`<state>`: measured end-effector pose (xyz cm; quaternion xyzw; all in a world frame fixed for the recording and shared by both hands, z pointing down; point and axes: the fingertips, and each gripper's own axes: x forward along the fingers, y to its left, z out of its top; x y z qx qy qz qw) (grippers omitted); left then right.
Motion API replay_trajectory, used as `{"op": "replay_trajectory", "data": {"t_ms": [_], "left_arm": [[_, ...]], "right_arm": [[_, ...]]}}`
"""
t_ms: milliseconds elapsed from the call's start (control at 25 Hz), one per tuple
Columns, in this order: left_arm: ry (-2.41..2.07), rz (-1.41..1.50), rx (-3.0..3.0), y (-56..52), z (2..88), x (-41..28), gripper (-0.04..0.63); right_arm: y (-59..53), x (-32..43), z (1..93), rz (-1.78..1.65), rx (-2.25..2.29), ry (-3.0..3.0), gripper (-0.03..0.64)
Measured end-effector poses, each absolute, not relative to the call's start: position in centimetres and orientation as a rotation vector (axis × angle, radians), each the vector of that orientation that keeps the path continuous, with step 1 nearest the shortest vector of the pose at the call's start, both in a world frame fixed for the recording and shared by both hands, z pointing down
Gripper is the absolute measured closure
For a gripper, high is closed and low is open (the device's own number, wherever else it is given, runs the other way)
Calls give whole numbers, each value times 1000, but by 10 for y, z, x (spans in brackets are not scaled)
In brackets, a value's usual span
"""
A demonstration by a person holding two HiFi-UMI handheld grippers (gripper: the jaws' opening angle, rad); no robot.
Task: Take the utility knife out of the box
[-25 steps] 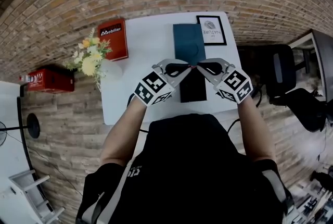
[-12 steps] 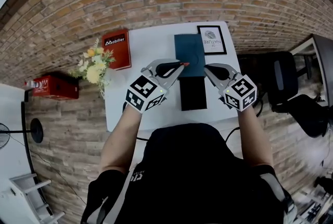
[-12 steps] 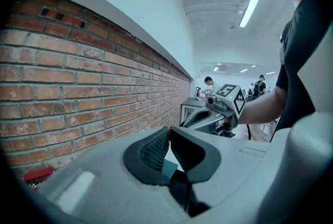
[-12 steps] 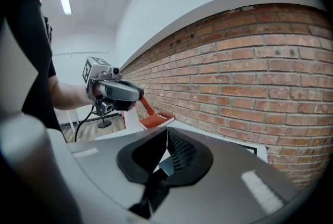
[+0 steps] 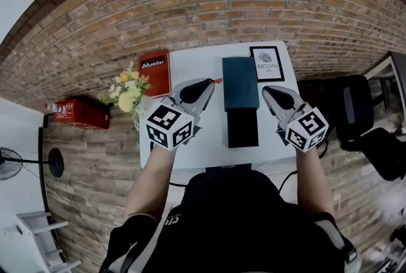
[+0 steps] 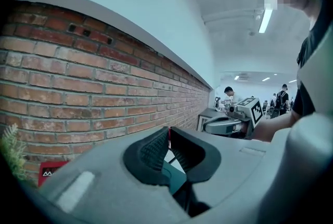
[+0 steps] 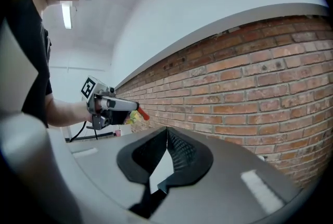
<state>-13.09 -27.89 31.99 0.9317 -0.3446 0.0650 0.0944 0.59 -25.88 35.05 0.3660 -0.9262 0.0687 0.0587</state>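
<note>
Left gripper (image 6: pixel 169 137): ribbed pads pressed together on a thin red strip, i.e. pinching the utility knife (image 5: pixel 217 80) right at the tips; the left gripper view shows only that red edge. The right gripper view adds an orange-red end sticking out past the left jaws and angled down; can't tell if it's the blade end or the handle end. The knife body is hidden by the jaws in every view.

Right gripper (image 7: pixel 166 137): jaws together, nothing between them; only a white surface shows through the gap below the tips.

Head view: both grippers are up over the white table (image 5: pixel 209 138), left one to the left of the box (image 5: pixel 240 83), right one to its right; the knife is out of the box, in the air beside the teal half and not touching it. The box lies open mid-table; teal half farther from the person, black half (image 5: pixel 243 127) nearer, the two adjoining; the insides can't be made out.

Only the head view shows the rest of the tabletop: framed print (image 5: pixel 267 63) just right of the teal half; red book (image 5: pixel 156 73) at the far left corner; flowers (image 5: pixel 130 93) at the left edge.

The table stands against a brick wall (image 5: pixel 209 5); red crate (image 5: pixel 79 113) off to the left; black office chair (image 5: pixel 355 106) to the right. The left gripper view shows a white ceiling with strip lights and people far down the room.
</note>
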Motion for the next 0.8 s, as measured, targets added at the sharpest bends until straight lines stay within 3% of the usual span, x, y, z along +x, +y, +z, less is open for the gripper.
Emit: {"op": "replay_trajectory", "data": {"t_ms": [800], "left_arm": [[-1497, 6, 2646, -276, 289, -182, 580]], "right_arm": [[-264, 54, 316, 151, 1480, -2758, 617]]}}
